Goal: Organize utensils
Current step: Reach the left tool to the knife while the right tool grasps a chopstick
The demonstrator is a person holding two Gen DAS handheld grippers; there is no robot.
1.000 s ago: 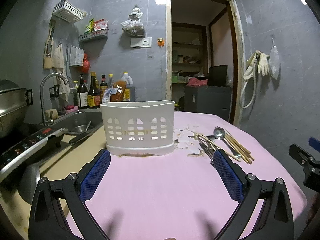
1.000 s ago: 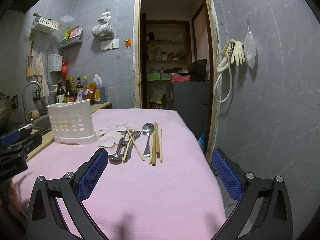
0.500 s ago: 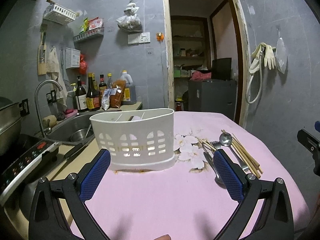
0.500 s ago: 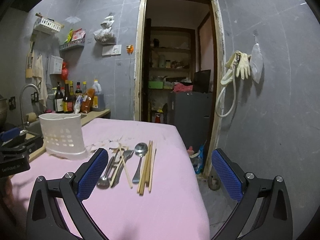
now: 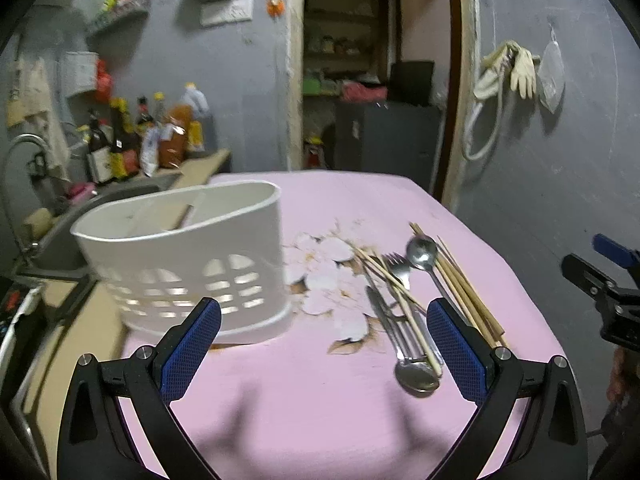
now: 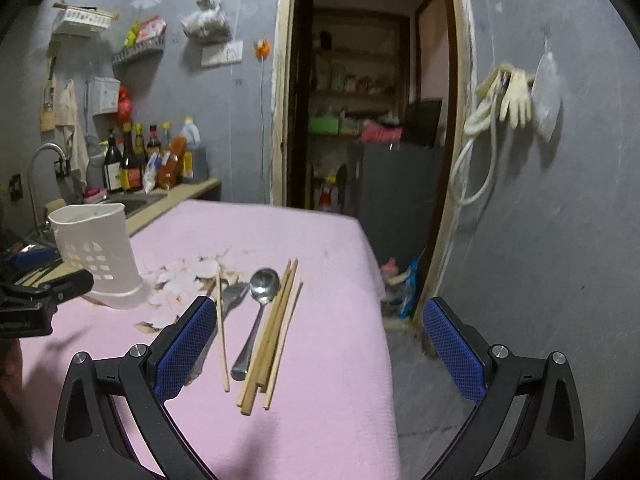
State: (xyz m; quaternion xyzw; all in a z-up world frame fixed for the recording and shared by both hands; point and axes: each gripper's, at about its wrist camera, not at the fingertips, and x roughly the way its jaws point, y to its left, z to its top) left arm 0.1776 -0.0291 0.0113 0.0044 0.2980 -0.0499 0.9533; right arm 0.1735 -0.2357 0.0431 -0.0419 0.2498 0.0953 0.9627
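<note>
Hovering with both tools spread wide, left tool (image 5: 324, 344) and right tool (image 6: 316, 344) gripping nothing. Lying loose on the desk (image 6: 336, 392) beside the white caddy (image 5: 188, 264): chopsticks (image 6: 272, 332), spoon (image 6: 260, 304) (likely easiest pinched mid-handle).

You face a grey wall with a dark doorway (image 6: 360, 120), bottles (image 6: 132, 160) lined beside the sink faucet (image 6: 44, 168), rubber gloves (image 6: 516, 100) hanging right, and a pink flowered tablecloth (image 5: 320, 408) below.
</note>
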